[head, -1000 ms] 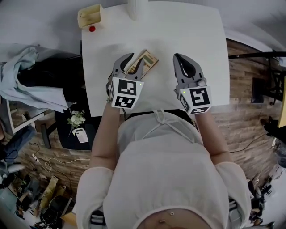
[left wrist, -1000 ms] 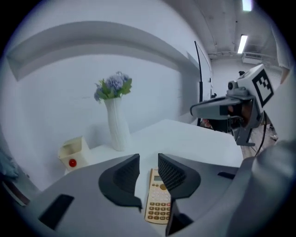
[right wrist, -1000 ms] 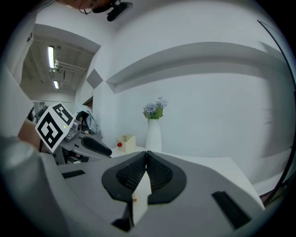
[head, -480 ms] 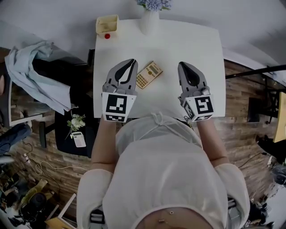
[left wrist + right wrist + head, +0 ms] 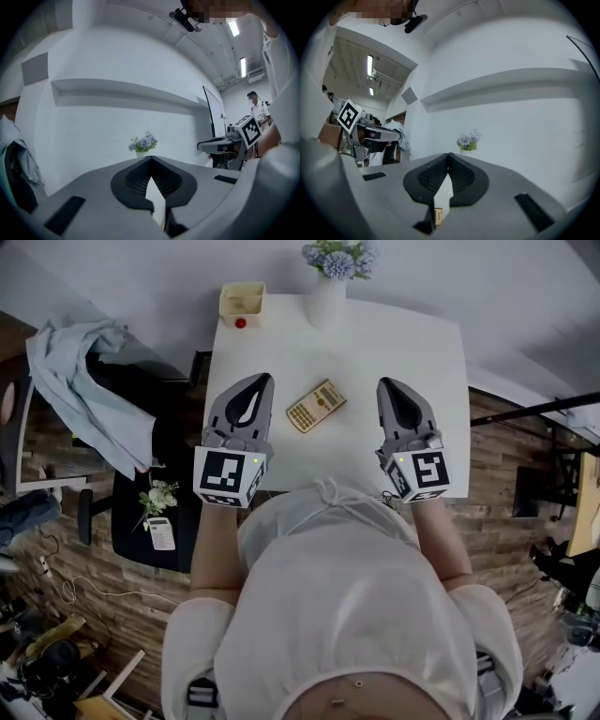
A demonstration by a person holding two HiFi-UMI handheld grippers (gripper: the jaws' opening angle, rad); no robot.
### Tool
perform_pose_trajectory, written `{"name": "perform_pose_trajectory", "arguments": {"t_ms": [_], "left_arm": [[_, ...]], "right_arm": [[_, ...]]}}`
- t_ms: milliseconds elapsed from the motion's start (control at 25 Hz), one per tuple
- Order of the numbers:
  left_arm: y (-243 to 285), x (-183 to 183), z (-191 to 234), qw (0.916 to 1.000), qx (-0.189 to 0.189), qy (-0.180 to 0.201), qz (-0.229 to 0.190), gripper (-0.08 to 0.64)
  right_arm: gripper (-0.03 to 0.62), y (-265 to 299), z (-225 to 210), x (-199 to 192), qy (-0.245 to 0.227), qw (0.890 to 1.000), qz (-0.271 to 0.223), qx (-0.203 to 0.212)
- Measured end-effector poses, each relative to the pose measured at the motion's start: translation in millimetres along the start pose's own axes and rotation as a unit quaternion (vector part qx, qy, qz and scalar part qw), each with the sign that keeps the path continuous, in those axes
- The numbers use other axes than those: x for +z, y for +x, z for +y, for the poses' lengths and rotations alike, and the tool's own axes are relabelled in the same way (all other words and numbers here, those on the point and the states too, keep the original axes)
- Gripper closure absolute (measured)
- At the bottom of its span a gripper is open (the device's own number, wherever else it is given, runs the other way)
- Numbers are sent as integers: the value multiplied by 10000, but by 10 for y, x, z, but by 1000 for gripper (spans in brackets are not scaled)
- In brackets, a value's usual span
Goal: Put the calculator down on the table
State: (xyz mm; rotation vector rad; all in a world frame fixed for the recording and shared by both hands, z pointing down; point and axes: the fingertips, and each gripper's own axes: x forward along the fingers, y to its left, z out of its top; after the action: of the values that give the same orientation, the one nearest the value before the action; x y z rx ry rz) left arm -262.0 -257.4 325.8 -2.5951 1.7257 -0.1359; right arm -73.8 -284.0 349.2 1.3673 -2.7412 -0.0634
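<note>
Calculator [image 5: 315, 406] lies flat on table [image 5: 412, 343], between my claws, touching neither. Left gripper [image 5: 265, 379]: jaws pressed together, nothing pinched. Right gripper [image 5: 383, 383]: jaws together, empty. Placement judged complete. Good practice: hold both claws level, clear of calculator; no sweeping across it.

I note: white table [image 5: 412, 343], tan-gold calculator [image 5: 316, 406]. My left gripper [image 5: 265, 379] and right gripper [image 5: 384, 382] grey, black-and-white square markers. Pale-yellow box [image 5: 242, 299]; lilac-blue flowers [image 5: 337, 259]; light-blue cloth [image 5: 80, 381]; brown plank floor [image 5: 497, 512].
</note>
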Motion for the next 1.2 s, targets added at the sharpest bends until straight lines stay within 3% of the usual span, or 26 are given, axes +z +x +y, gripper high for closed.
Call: {"name": "perform_pose_trajectory", "arguments": {"t_ms": [1200], "left_arm": [[150, -91, -41, 9997, -161, -87, 155, 541]], "right_arm": [[591, 39, 12, -171, 8, 9998, 208, -32]]}}
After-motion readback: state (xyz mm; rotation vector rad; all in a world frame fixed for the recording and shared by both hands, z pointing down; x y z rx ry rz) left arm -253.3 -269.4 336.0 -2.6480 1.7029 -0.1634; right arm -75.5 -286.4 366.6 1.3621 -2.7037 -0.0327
